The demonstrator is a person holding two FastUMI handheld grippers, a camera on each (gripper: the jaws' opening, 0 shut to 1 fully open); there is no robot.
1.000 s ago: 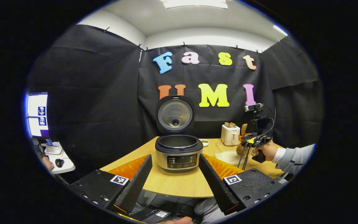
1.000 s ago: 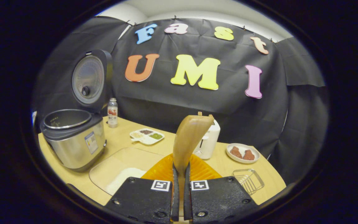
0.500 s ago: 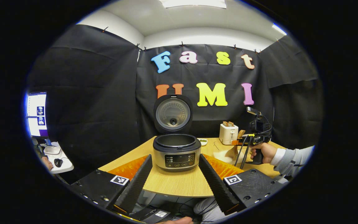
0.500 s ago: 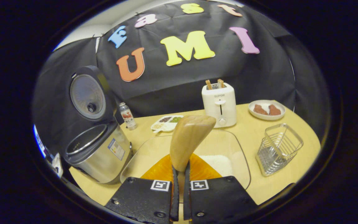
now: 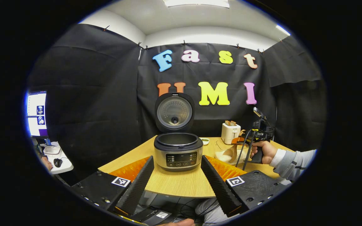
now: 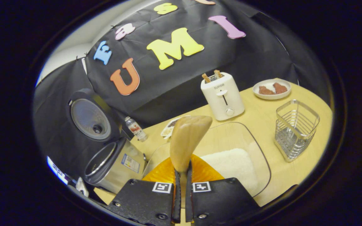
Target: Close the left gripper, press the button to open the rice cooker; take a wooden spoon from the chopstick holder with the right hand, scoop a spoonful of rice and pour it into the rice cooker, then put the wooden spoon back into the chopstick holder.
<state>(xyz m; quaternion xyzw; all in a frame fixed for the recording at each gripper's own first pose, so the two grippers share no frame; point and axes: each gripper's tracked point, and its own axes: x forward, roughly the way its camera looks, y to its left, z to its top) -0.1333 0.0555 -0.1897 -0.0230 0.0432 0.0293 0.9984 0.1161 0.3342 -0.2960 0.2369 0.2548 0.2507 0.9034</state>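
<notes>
Wooden spoon (image 6: 187,139) clamped in tilted right tool (image 6: 182,201), apparently over rice (image 6: 231,163), left tool (image 5: 178,182) wide open.

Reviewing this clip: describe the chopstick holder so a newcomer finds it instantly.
Start from the white toaster at the back of the wooden table. Right of it, nearer than the plate, stands the chopstick holder: the one see-through wire basket.

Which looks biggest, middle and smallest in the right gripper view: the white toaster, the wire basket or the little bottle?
1. White toaster and silver wire basket: they look about alike, so no ranking.
2. Small clear bottle with a red label: clearly smallest, though it stands farther back.
</notes>
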